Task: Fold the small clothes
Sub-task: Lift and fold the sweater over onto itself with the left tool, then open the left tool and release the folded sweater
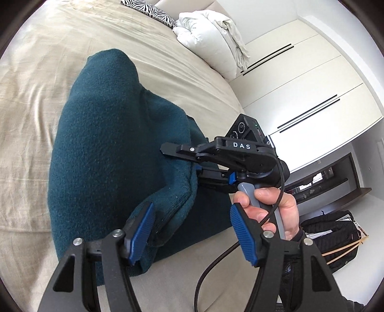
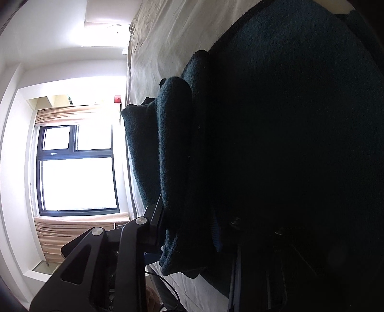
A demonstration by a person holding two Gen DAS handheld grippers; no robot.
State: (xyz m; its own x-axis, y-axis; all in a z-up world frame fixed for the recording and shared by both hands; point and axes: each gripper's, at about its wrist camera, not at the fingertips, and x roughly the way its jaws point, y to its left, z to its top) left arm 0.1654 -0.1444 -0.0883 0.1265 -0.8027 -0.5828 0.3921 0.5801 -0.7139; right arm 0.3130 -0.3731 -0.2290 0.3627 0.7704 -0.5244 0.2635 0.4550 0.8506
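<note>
A dark teal knitted garment (image 1: 108, 144) lies on the beige bed sheet (image 1: 36, 96), part of it lifted. My left gripper (image 1: 192, 232) is open, its blue pads (image 1: 141, 230) wide apart; the left pad touches the garment's near edge. The right gripper (image 1: 192, 168) comes in from the right in this view, held by a hand (image 1: 271, 206), and is shut on the garment's raised edge. In the right wrist view the garment (image 2: 264, 120) fills most of the frame, and the right gripper (image 2: 189, 230) is clamped on a thick fold of it.
A white pillow and folded bedding (image 1: 211, 33) and a zebra-print cushion (image 1: 153, 12) sit at the bed's far end. White wardrobe doors (image 1: 300, 84) stand to the right. A black bag (image 1: 336, 232) lies on the floor. A window (image 2: 76, 168) shows beyond the bed.
</note>
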